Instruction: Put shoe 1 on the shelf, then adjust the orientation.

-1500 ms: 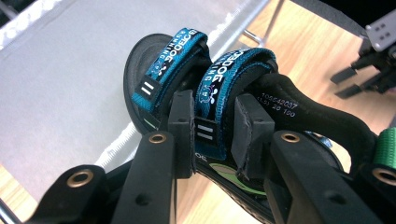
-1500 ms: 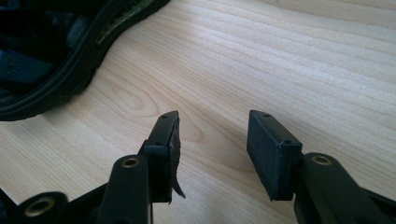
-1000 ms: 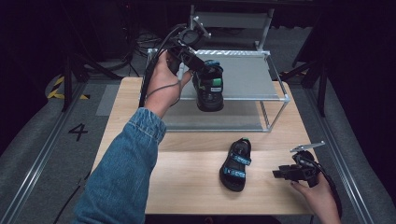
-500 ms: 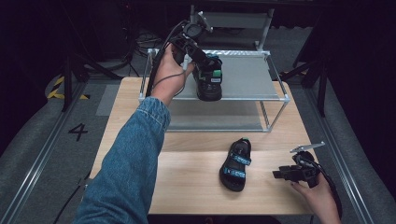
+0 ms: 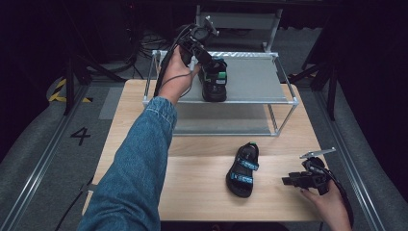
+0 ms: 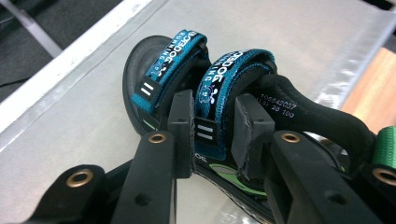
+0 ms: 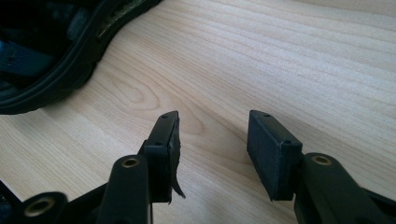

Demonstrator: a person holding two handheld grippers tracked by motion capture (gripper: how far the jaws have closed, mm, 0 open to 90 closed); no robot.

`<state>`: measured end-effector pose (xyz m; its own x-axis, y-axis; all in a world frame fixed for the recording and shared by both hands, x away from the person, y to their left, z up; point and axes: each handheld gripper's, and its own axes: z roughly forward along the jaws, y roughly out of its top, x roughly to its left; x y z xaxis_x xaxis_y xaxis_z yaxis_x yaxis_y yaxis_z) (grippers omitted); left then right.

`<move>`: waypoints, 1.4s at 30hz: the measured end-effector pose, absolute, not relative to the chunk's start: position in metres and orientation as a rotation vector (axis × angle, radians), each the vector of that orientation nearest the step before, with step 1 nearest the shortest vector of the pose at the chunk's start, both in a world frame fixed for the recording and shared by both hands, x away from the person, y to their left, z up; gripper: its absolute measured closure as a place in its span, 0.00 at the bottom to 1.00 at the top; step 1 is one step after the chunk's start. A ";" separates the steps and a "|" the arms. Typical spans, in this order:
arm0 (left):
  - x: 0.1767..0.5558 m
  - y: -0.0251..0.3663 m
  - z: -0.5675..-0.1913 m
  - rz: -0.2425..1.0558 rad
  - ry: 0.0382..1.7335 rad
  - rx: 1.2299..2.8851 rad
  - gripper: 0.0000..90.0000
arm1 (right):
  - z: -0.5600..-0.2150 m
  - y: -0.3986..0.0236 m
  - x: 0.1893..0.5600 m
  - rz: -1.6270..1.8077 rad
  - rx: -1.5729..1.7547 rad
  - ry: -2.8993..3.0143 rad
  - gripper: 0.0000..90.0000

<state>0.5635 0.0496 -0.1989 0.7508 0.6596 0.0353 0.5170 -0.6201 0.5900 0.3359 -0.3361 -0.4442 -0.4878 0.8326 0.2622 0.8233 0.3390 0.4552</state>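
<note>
A black sandal [image 5: 215, 85] with blue straps [image 6: 219, 79] lies on the grey top shelf [image 5: 255, 77] of a metal rack, near its left end. My left gripper [image 5: 204, 65] reaches over it from the left. Its jaws are shut on the sandal's middle strap, one pad [image 6: 181, 122] on each side, as the left gripper [image 6: 212, 135] view shows. The matching sandal [image 5: 243, 163] lies flat on the wooden table [image 5: 192, 192], toe toward the person. My right gripper [image 5: 287, 182] rests low on the table to its right. That right gripper [image 7: 212, 144] stands open over bare wood, the sandal's edge [image 7: 51, 56] at the upper left.
The rack has a lower shelf [image 5: 226, 126] under the top one and thin metal posts [image 5: 284, 118] at its corners. A second grey stand [image 5: 240, 21] is behind it. Dark floor with cables surrounds the table; a "4" [image 5: 80, 135] marks the floor at left.
My left hand has carried the sandal away from the person and down, from hanging tilted before the rack to lying on the top shelf. The right hand has stayed put.
</note>
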 end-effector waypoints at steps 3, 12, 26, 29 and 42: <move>0.568 0.051 -0.202 0.335 0.887 2.387 0.79 | -0.445 -0.337 0.336 0.851 1.586 2.556 0.60; 0.576 0.056 -0.210 0.323 0.905 2.423 0.79 | -0.448 -0.338 0.337 0.851 1.597 2.558 0.60; 0.569 0.056 -0.210 0.443 0.920 2.399 0.62 | -0.447 -0.338 0.337 0.856 1.589 2.558 0.59; 0.561 0.060 -0.201 0.451 0.913 2.368 0.57 | -0.446 -0.337 0.338 0.852 1.583 2.562 0.59; 0.482 0.074 -0.174 0.453 0.869 2.363 0.52 | -0.438 -0.317 0.337 0.825 1.502 2.602 0.59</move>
